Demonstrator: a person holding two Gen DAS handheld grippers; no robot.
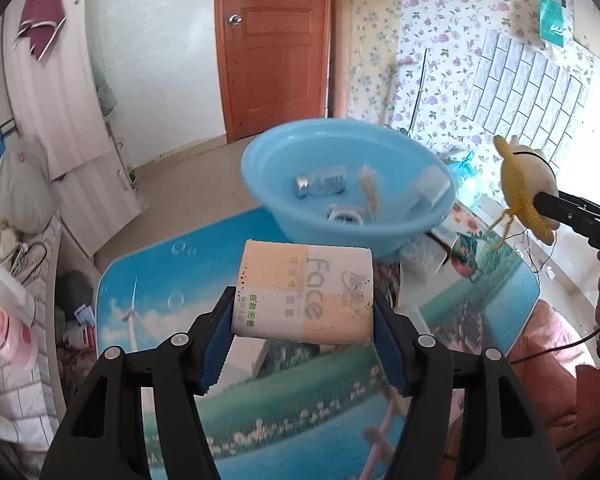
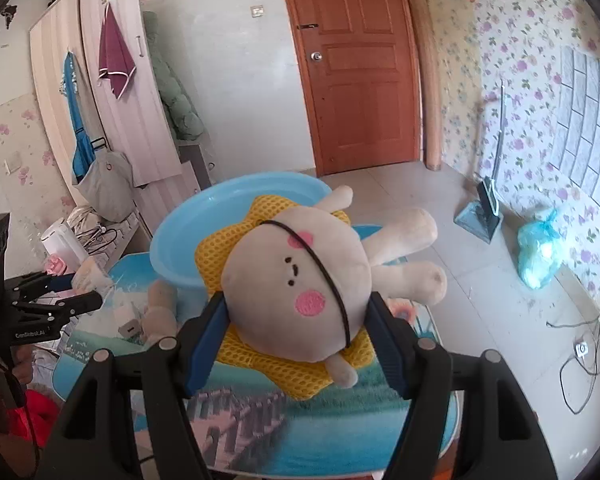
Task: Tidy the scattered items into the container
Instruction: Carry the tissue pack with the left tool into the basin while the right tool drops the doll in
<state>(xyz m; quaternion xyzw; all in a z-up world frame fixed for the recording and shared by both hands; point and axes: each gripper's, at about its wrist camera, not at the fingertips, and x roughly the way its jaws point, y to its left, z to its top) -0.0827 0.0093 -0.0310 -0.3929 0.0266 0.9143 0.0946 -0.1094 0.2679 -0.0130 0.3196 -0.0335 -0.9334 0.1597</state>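
Observation:
My left gripper (image 1: 304, 298) is shut on a soft pack of face tissues (image 1: 300, 280), held above the table just short of the blue plastic basin (image 1: 276, 168). In the basin lie a small clear bottle (image 1: 320, 186), a white ring-shaped item (image 1: 342, 216) and a few other small pieces. My right gripper (image 2: 296, 300) is shut on a beige plush rabbit with a yellow mesh collar (image 2: 300, 264), held in the air beside the basin (image 2: 204, 220). The left wrist view shows that plush rabbit (image 1: 528, 176) at the far right, level with the basin rim.
The table (image 1: 148, 300) has a glossy landscape print. A white charger (image 2: 128, 326) and a small brown plush (image 2: 160, 308) lie near the basin. A kettle (image 2: 60, 240) and cables sit on a side shelf. On the floor are a blue bag (image 2: 538, 252), a dustpan (image 2: 478, 216) and cords.

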